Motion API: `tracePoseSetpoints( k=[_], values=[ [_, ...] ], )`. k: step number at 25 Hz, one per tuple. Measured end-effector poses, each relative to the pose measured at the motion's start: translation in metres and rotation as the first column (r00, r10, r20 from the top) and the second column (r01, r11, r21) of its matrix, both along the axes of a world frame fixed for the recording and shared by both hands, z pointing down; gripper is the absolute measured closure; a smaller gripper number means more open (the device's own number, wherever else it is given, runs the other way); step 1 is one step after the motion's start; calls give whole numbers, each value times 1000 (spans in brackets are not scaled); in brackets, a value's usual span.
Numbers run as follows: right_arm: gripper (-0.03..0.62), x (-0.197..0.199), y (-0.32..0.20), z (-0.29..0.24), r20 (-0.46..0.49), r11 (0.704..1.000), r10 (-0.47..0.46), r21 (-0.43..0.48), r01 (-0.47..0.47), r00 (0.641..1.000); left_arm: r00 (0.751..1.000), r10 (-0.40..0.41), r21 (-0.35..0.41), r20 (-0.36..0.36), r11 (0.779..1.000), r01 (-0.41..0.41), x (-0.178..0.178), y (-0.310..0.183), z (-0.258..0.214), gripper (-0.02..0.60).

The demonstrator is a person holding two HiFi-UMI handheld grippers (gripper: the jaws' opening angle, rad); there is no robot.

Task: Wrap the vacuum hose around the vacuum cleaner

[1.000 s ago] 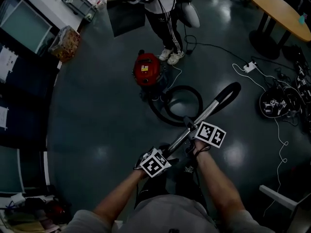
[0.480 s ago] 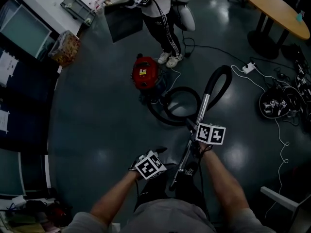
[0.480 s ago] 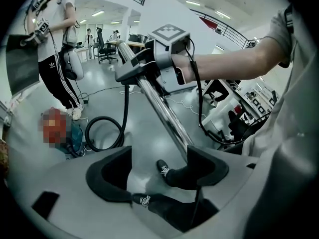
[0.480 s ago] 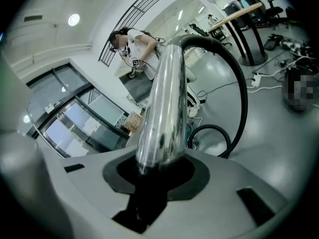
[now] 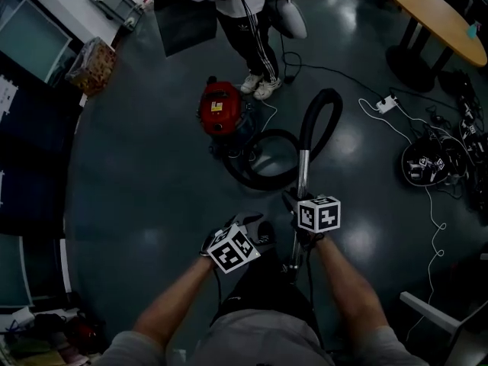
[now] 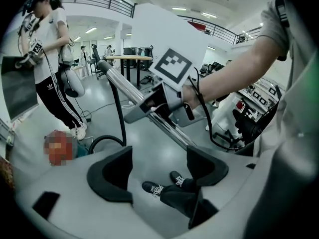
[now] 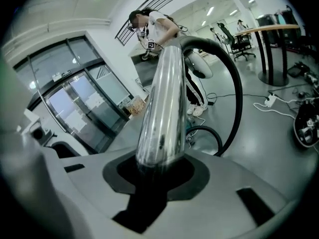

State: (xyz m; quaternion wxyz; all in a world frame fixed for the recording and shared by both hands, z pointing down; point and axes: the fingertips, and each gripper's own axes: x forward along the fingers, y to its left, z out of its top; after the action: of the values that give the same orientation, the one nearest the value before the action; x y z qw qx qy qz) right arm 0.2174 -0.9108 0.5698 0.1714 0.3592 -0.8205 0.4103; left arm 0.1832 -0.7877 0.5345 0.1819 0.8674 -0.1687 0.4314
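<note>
Red, the canister vacuum cleaner sits left of centre in the upper half of the head view. Its yellow label is too small for me to read. Lower down, my left gripper has just been opening its jaws, and they stand spread with nothing between them, only floor and shoes beyond. I judge it is free to take a fresh hold. The black hose lies in a loop on the floor at centre, just beside the cleaner and not yet wound around it. Right of that, the chrome wand points toward the frame's top. My right gripper pinches it, probably to steer the hose end round the body. The cubes carry only black-and-white markers.
</note>
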Motion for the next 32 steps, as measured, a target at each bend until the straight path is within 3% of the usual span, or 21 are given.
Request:
tracePoseSetpoints(
  k=[6,9,15,18,23,26,32],
  values=[
    [482,-4,2,16,-123,987,-152,32,157,981,998,65,113,-12,992,-63,6,-65,-10,236],
    [484,-6,1,26,-188,970,-230,37,241,955,995,99,171,0,980,-98,8,-98,-13,293],
    [485,-11,-7,48,-321,919,-370,10,394,872,991,131,242,2,962,-128,10,-148,-17,418],
    [488,-10,-13,62,-378,892,-425,-23,451,822,991,136,260,-3,957,-131,7,-168,-13,425],
    [490,-12,-29,85,-463,822,-529,-75,564,711,990,141,302,-5,944,-133,-7,-200,-2,426],
    [490,-9,-36,94,-507,766,-593,-117,632,625,994,112,329,-9,939,-103,-16,-218,0,496],
    [490,3,-49,110,-570,648,-681,-178,740,460,988,141,260,-56,958,-122,-9,-227,16,492]
  ],
)
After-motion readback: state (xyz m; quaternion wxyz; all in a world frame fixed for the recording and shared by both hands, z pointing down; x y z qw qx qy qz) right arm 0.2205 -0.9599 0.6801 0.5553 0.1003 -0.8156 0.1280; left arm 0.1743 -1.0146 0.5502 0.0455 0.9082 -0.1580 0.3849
